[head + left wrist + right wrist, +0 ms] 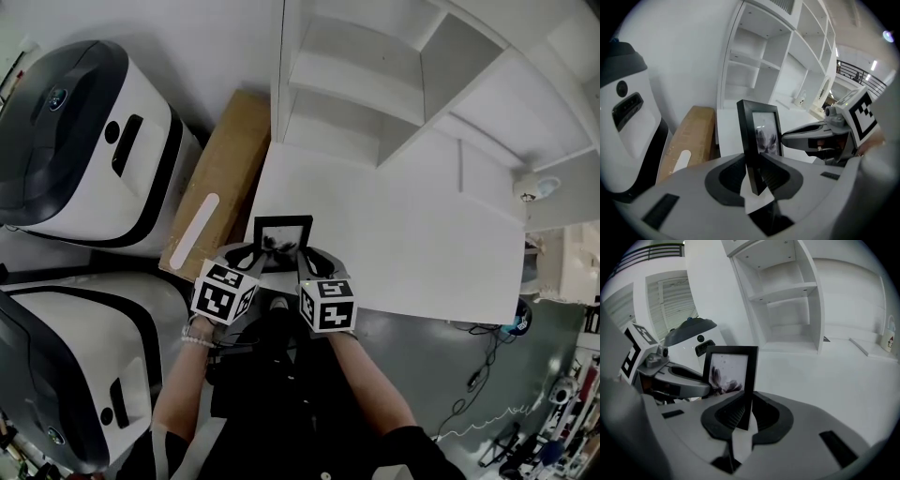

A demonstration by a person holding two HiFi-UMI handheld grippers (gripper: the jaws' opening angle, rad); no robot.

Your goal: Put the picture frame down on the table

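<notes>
A black picture frame [282, 241] with a dark flower print stands upright at the near edge of the white table [412, 244]. My left gripper [248, 259] is shut on its left side and my right gripper [311, 262] on its right side. In the left gripper view the frame [760, 133] sits edge-on between the pads of the left gripper [757, 177], with the right gripper [818, 137] beyond it. In the right gripper view the frame's [731, 370] right edge is pinched by the right gripper [746, 412]. Whether the frame's bottom edge touches the table is hidden.
A white shelf unit [375, 75] stands at the back of the table. A brown cardboard box [217, 183] leans at the table's left side, beside two large white and black machines [80, 141]. A small mug [887, 340] is at the far right. Cables [483, 361] lie on the floor.
</notes>
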